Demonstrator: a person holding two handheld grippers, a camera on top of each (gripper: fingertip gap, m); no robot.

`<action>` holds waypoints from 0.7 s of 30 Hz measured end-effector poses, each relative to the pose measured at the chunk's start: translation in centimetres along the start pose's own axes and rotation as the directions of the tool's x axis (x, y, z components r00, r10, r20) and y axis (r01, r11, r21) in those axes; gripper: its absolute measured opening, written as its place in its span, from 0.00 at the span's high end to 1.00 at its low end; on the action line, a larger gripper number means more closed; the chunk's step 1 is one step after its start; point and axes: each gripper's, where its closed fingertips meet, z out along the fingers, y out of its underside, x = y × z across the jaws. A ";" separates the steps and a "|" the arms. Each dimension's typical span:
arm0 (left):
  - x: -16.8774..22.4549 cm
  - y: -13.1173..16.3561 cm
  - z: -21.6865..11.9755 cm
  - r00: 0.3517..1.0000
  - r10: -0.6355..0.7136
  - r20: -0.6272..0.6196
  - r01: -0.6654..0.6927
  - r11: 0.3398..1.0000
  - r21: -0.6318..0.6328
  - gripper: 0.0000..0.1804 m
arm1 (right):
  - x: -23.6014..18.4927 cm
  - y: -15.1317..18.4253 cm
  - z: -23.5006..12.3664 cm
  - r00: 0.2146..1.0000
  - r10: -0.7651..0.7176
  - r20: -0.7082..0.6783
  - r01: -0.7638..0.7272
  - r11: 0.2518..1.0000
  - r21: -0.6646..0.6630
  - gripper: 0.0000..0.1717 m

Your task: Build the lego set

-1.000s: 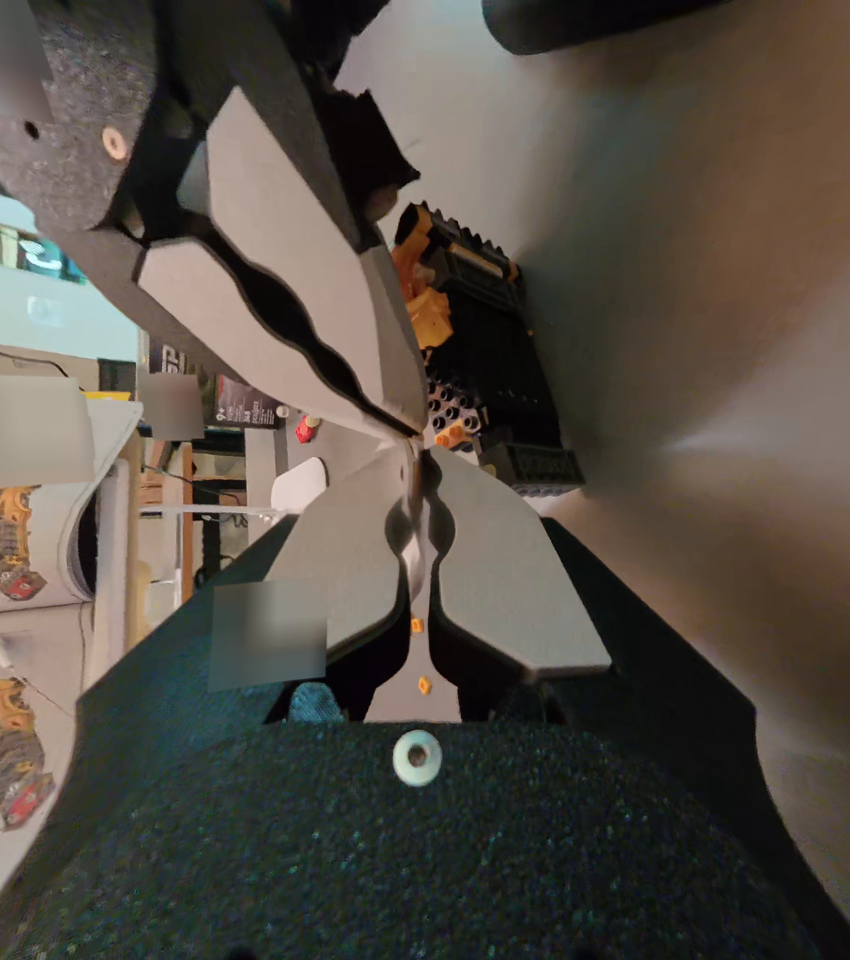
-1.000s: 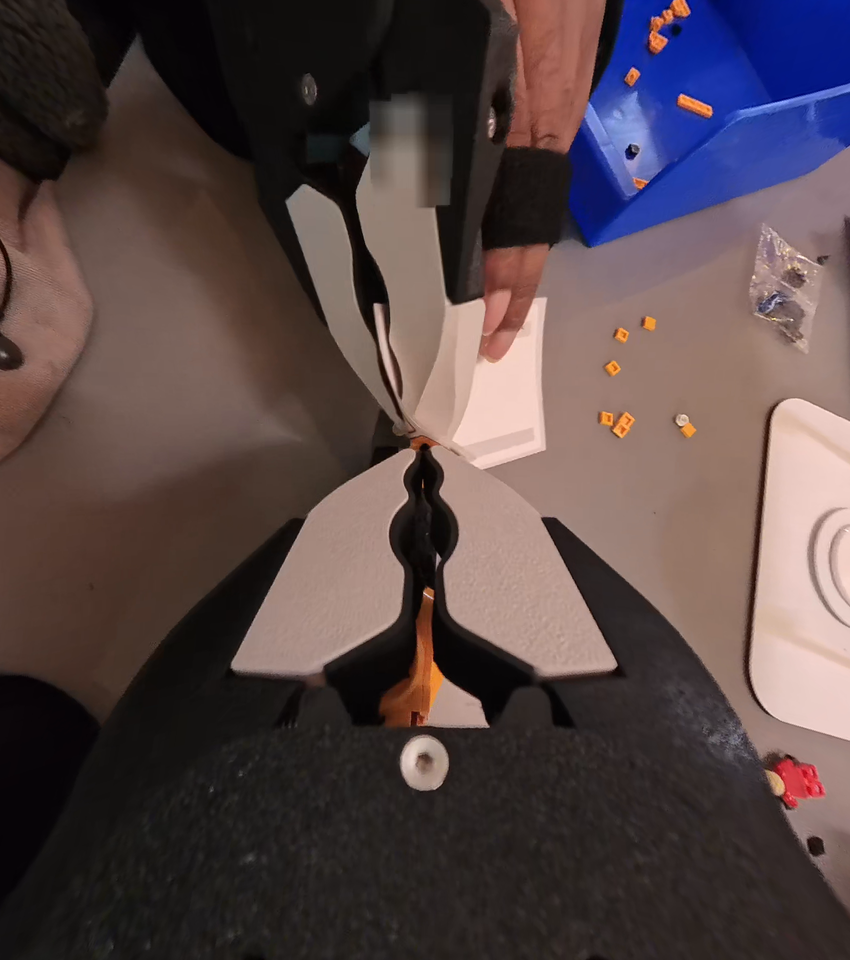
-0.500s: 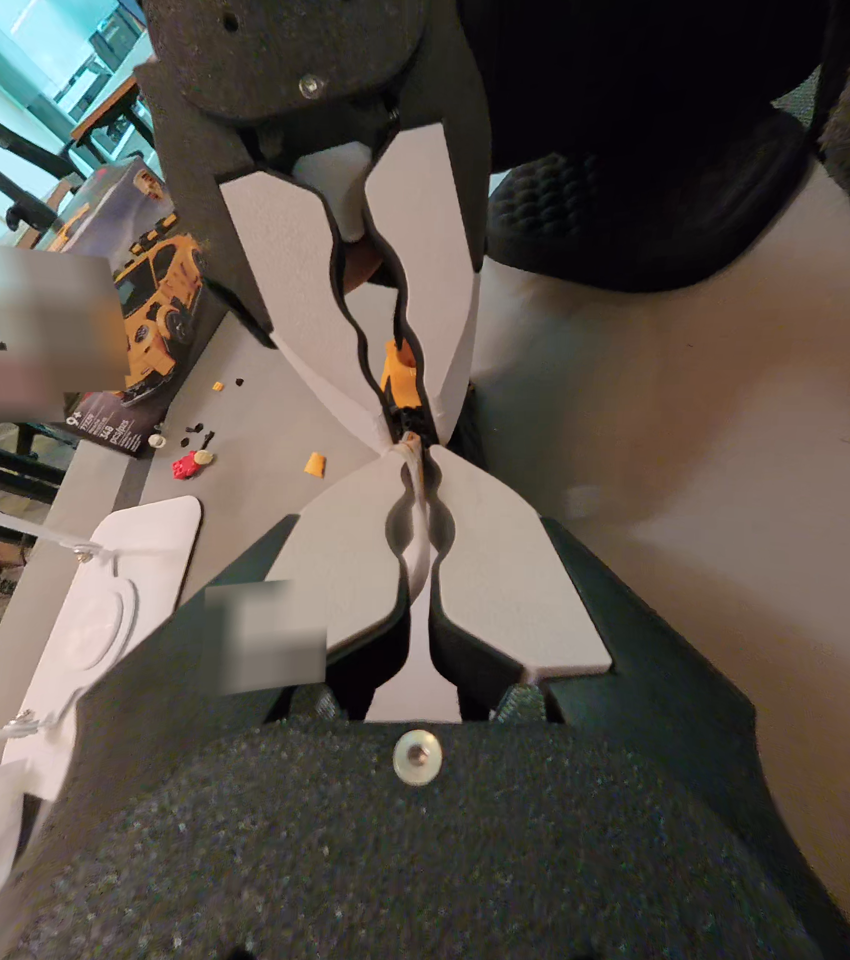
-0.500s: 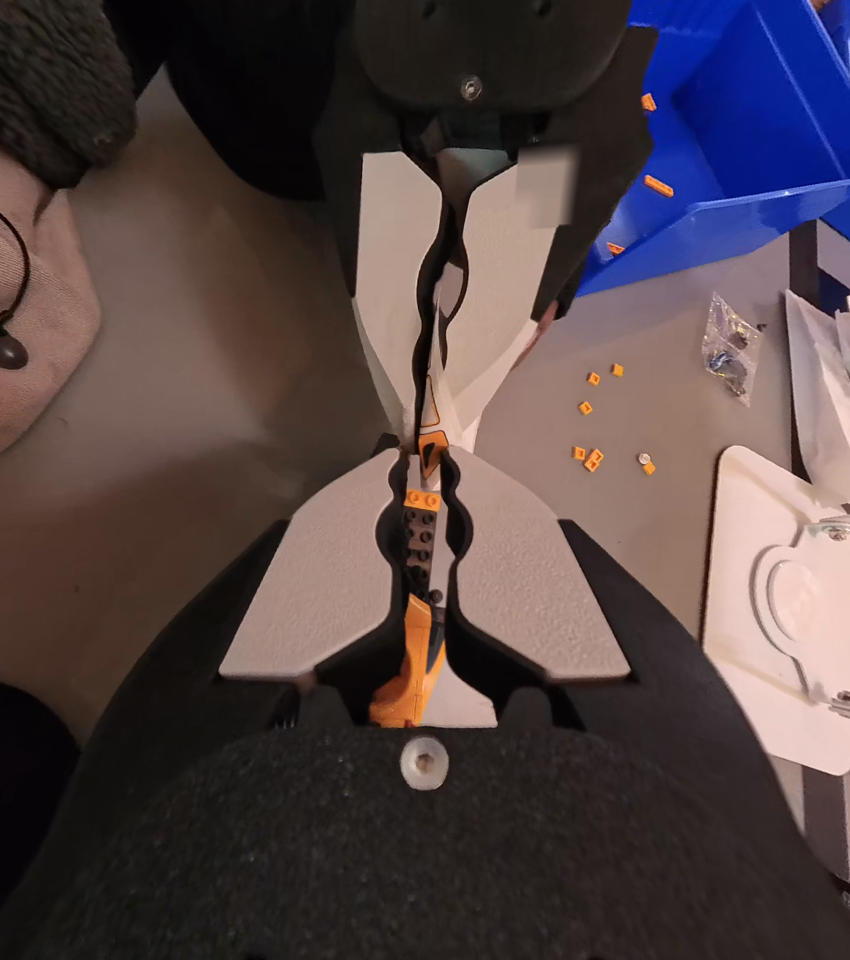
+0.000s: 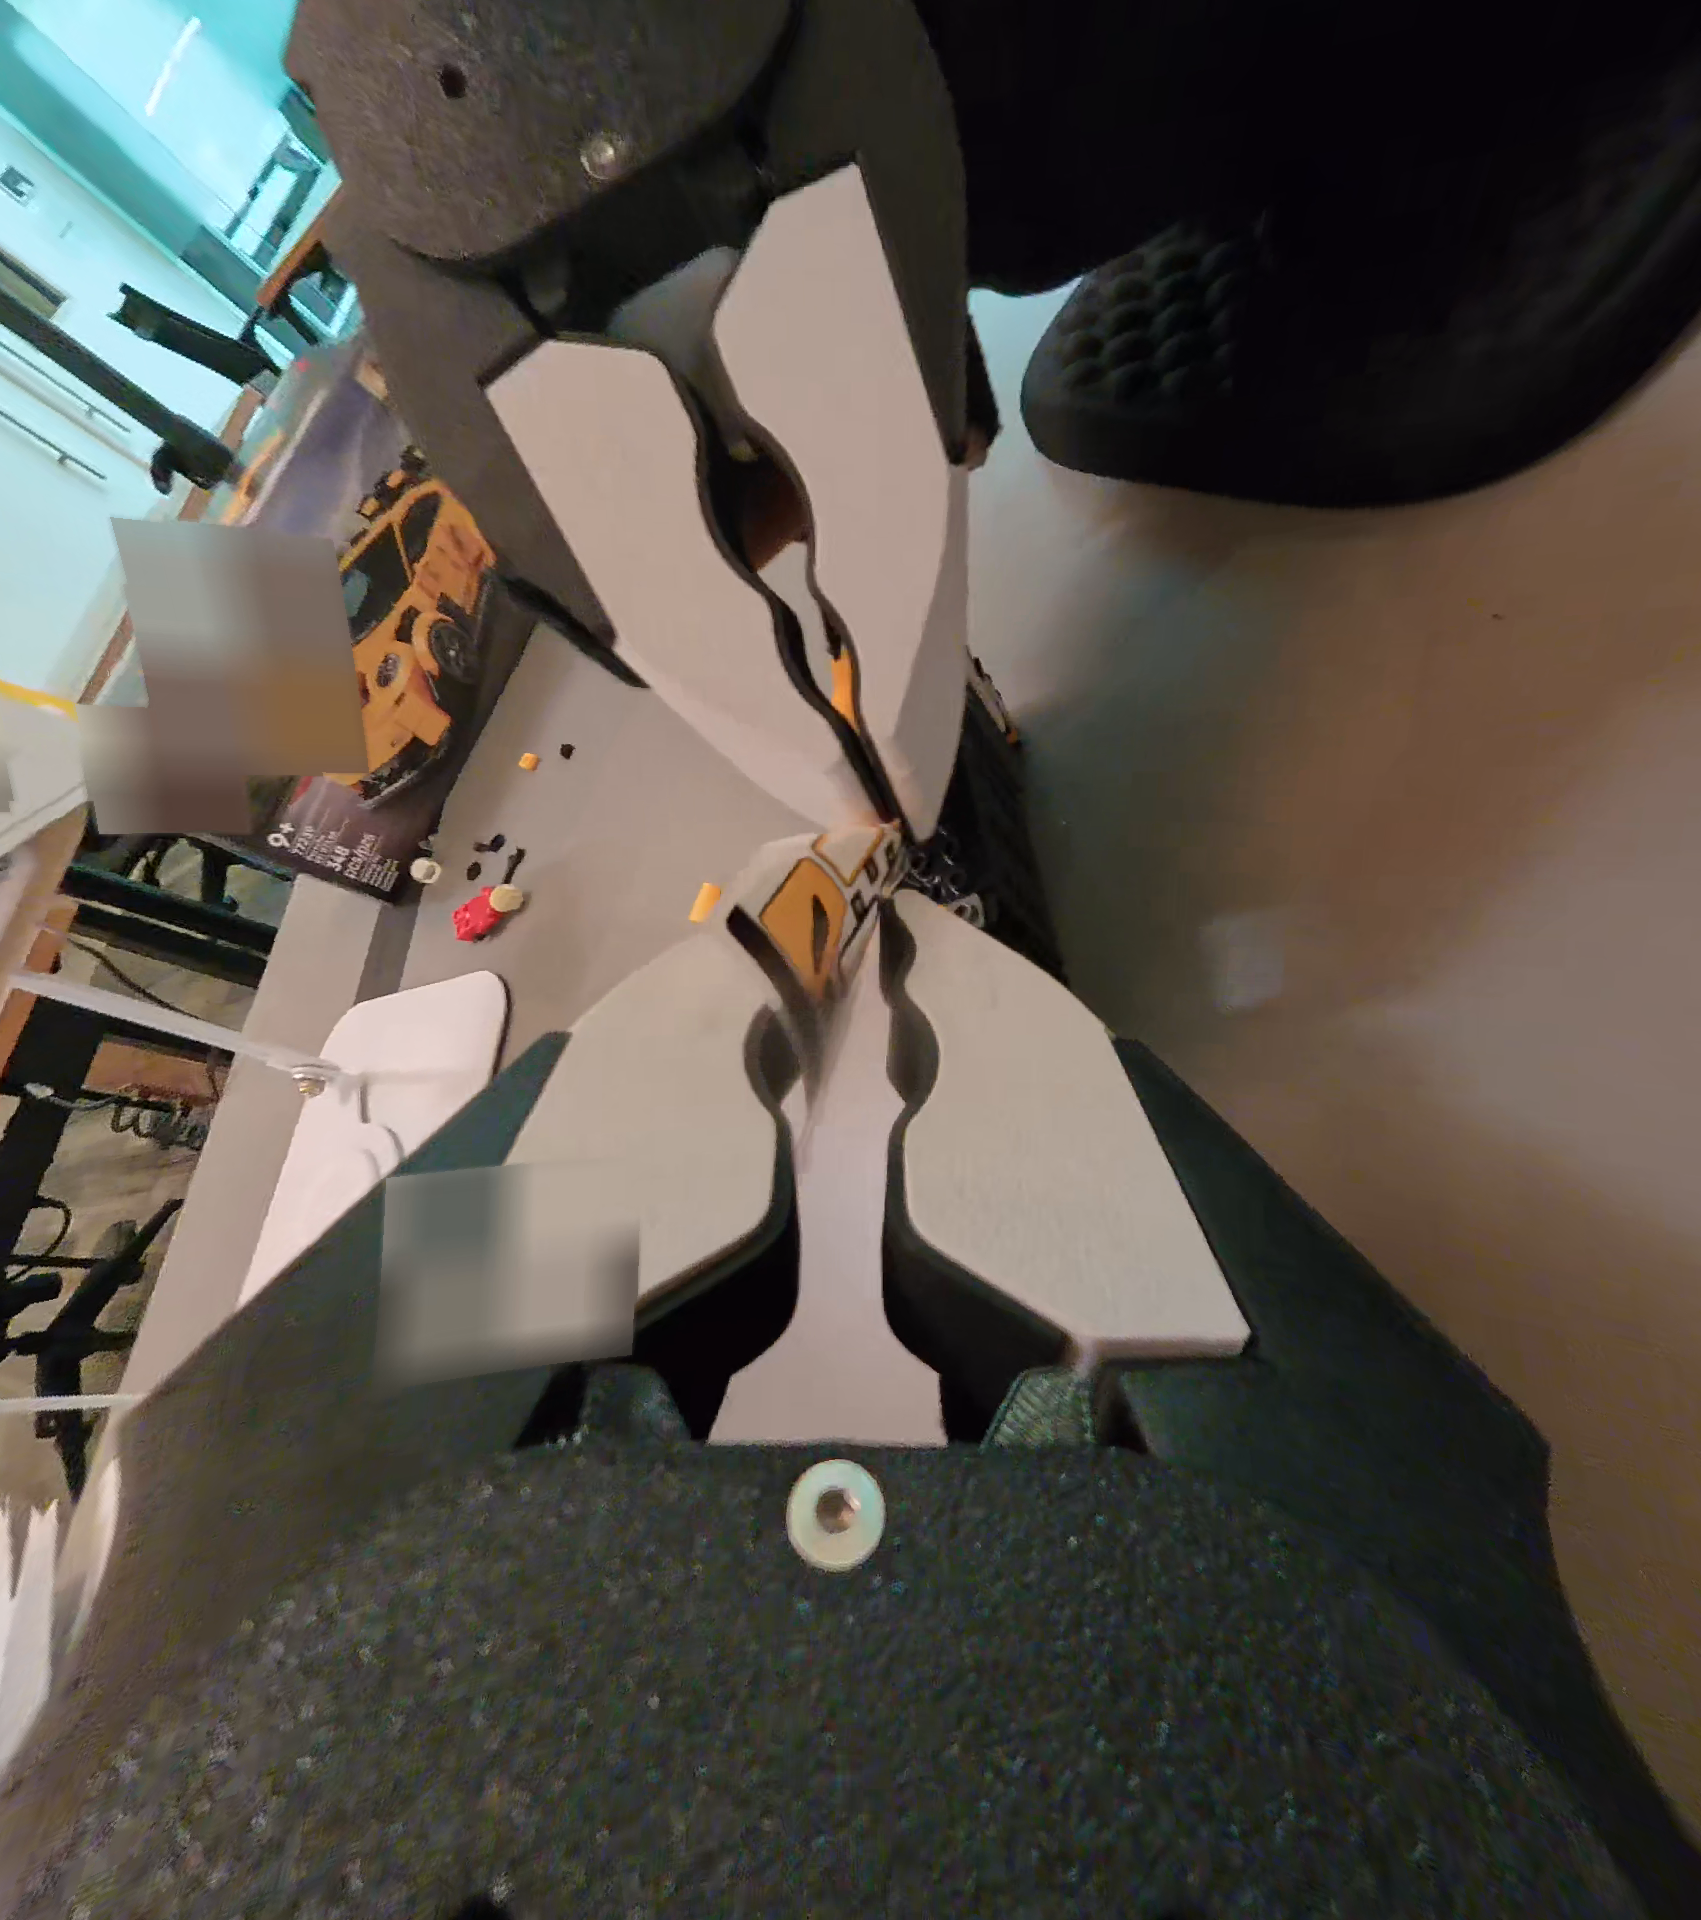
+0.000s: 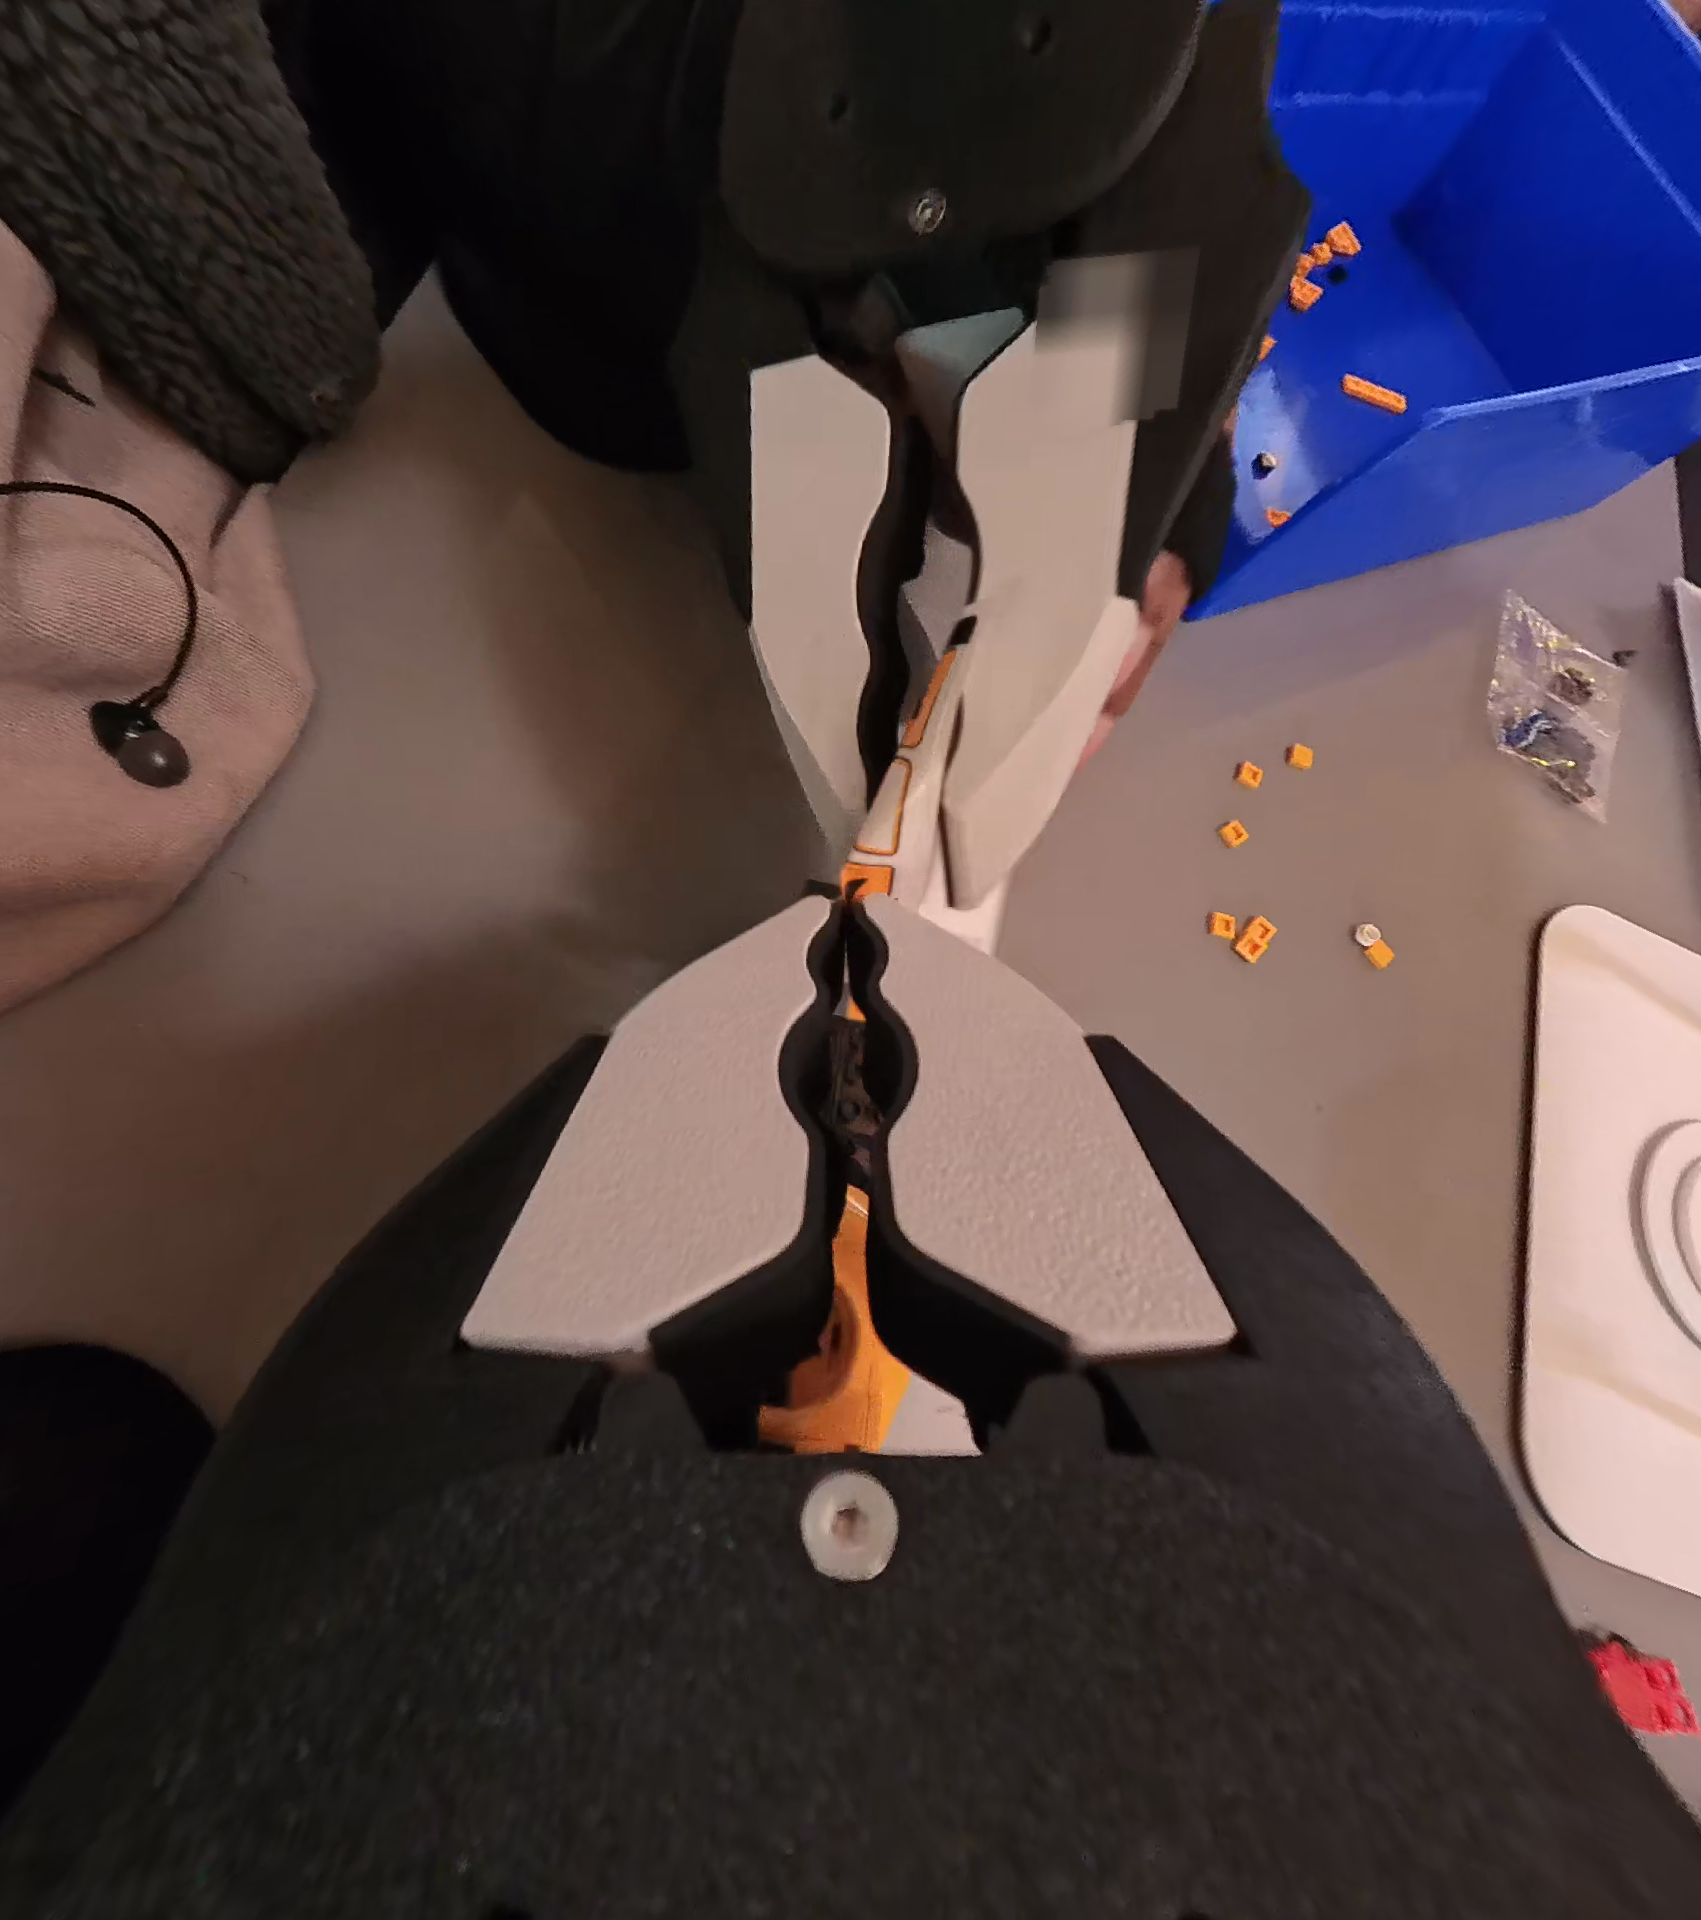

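Note:
In the left wrist view my left gripper [image 5: 867, 920] is open, its fingertips apart. A white sticker sheet [image 5: 810, 914] with orange and black stickers lies blurred across its left fingertip. My right gripper [image 5: 877, 816] comes down from above, shut, with its tips on the sheet's edge. In the right wrist view my right gripper [image 6: 848, 906] is shut on the near end of the sticker sheet [image 6: 903, 800]. The sheet runs up between the fingers of the left gripper [image 6: 913, 862]. The black and orange lego model [image 6: 841, 1361] lies beneath the right fingers and shows behind them in the left wrist view [image 5: 997, 790].
A blue bin [image 6: 1552, 312] with orange pieces stands at the back right. Loose orange pieces [image 6: 1251, 935], a small plastic bag [image 6: 1552, 707], a white tray [image 6: 1656, 1247] and a red piece [image 6: 1646, 1694] lie on the grey table. The set's box [image 5: 410, 644] lies far left.
My left gripper's jaws have opened from shut around the sticker sheet. My right gripper's jaws have closed on the sheet's end. Both views have swung a little.

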 end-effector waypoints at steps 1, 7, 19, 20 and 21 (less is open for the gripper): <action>-0.1 -0.1 0.0 1.000 -0.008 0.003 0.008 1.000 0.010 0.92 | -0.1 -0.1 0.0 1.000 0.004 0.012 -0.004 1.000 0.007 1.00; 0.6 -1.5 -0.4 0.996 -0.065 -0.068 0.073 0.990 0.119 0.90 | -0.8 -0.4 -0.2 0.998 0.020 0.060 -0.022 0.999 0.033 1.00; 0.3 -1.7 -0.6 0.990 -0.113 -0.088 0.124 0.984 0.131 1.00 | -0.1 -0.7 -0.9 1.000 0.013 0.014 -0.014 0.999 0.033 0.98; 0.3 -1.7 -0.6 0.989 -0.119 -0.089 0.130 0.983 0.131 1.00 | -0.1 -0.8 -0.9 1.000 0.011 0.013 -0.011 0.999 0.034 0.97; 0.3 -1.7 -0.6 0.988 -0.127 -0.091 0.138 0.982 0.129 1.00 | -0.1 -0.8 -0.9 1.000 0.008 0.010 -0.008 0.999 0.036 0.97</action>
